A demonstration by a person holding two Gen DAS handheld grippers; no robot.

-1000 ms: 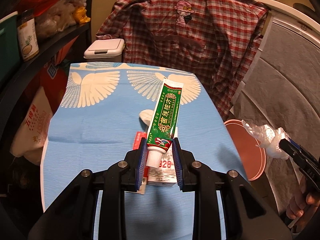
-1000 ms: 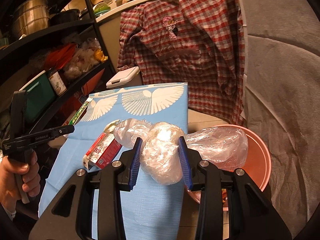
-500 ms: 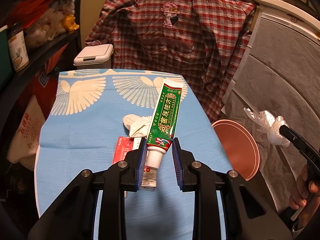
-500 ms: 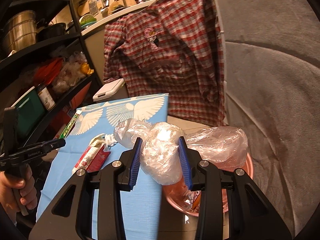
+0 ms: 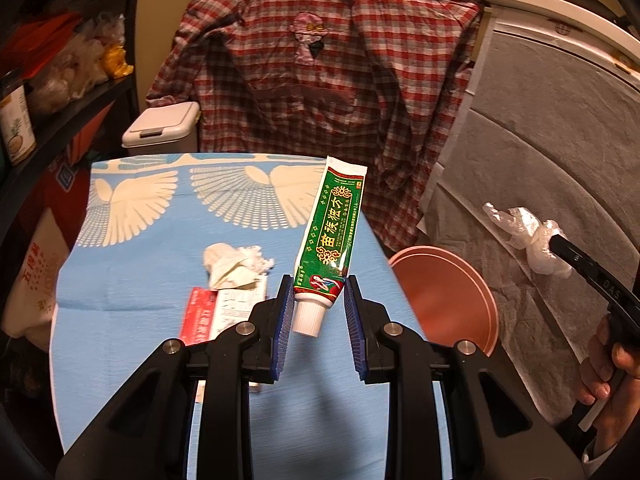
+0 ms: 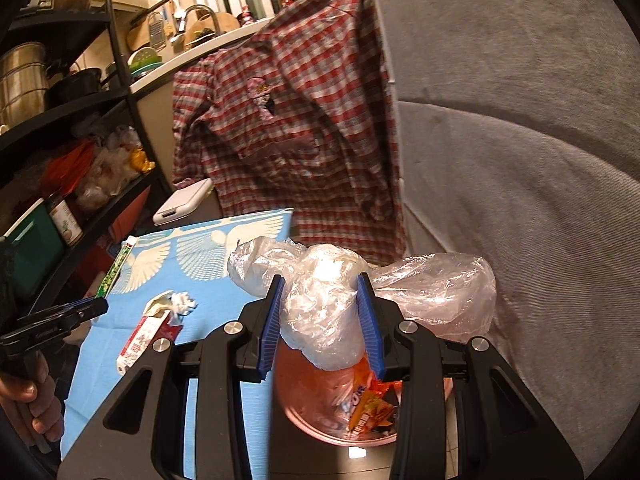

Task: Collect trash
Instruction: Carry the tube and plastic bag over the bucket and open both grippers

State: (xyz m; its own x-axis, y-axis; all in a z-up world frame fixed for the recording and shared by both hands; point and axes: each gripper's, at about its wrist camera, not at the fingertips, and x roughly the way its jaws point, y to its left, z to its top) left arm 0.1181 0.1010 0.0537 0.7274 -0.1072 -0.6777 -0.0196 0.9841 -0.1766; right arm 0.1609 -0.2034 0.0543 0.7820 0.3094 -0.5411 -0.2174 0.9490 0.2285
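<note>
You are working in warm, yellowish indoor light, dim toward the shelves (image 5: 48,92) on the left, which sink into near black. Glare flares off the crumpled plastic bag (image 6: 320,304) in your right wrist view, washing out its top. The left gripper (image 5: 316,312) throws a soft shadow onto the blue cloth (image 5: 132,264) near its front edge. Fisheye distortion bends both views, with black vignetting in every corner. Focus is sharp; no motion blur is noticeable.

Glossy printed tube (image 5: 331,232), crinkled clear plastic bag (image 6: 320,304) (shiny), matt blue cloth (image 5: 160,288), crumpled tissue paper (image 5: 236,266).
</note>
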